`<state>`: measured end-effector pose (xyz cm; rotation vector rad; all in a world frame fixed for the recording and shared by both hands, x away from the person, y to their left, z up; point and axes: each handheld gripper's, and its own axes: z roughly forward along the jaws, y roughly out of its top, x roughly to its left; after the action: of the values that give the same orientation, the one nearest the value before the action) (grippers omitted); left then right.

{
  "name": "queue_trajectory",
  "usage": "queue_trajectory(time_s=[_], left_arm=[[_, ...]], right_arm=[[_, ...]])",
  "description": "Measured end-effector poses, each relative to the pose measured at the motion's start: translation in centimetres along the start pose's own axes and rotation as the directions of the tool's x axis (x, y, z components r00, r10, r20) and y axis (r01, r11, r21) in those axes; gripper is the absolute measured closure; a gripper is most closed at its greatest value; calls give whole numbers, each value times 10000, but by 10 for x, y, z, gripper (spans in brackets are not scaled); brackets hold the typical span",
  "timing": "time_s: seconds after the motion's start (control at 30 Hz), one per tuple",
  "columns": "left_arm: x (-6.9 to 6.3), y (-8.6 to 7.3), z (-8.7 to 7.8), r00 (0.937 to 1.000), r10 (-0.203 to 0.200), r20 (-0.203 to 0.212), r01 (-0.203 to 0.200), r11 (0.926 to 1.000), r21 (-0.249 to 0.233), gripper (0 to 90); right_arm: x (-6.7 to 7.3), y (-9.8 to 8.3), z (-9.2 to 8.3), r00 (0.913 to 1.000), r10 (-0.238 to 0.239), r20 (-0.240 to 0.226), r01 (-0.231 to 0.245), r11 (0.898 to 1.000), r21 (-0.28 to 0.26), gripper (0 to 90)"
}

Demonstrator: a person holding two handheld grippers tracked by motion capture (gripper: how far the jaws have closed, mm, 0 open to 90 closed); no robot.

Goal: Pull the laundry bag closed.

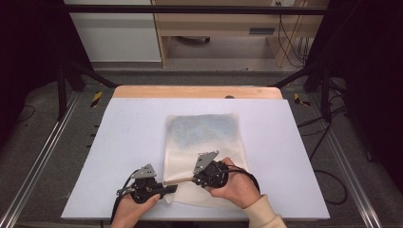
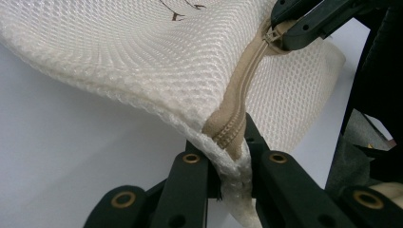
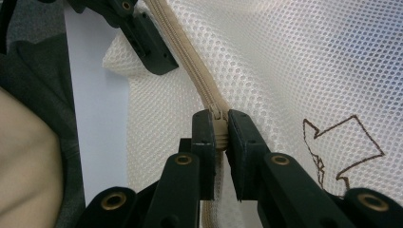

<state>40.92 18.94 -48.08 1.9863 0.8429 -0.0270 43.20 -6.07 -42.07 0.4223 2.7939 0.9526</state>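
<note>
Both hands come in at the near edge of the table, each with a gripper on the mesh bag. Left gripper jaws clamped on the bag's near-left corner, at the end of the beige zipper; in the left gripper view the mesh bunches between the pads. Right gripper jaws closed tight on the zipper pull, a little further along the zipper from the left one, the two grippers close together. Left hand and right hand behind them, cream sleeve on the right arm.

Bag: cream-white mesh, flat on the table from the middle toward the near edge, near end lifted where it's held. Something bluish shows through its far half. Brown outline print on the mesh near the zipper.

Table: pale lavender-white top, wooden strip along the far edge. Grey floor around it, metal rails left and right, black frame bars, cables on the right. Light wooden furniture and a white panel at the back.
</note>
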Motion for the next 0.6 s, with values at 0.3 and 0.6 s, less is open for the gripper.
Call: queue_trajectory(time_s=[0.3, 0.6], left_arm=[[-2, 0, 3, 10000, 54, -25, -54, 10000, 39, 840], [-3, 0, 6, 9999, 109, -72, -109, 9999, 38, 841]], right_arm=[[-1, -5, -4, 9999, 135, 68, -135, 9999, -39, 821], [-2, -8, -6, 9998, 164, 82, -164, 9999, -53, 821]])
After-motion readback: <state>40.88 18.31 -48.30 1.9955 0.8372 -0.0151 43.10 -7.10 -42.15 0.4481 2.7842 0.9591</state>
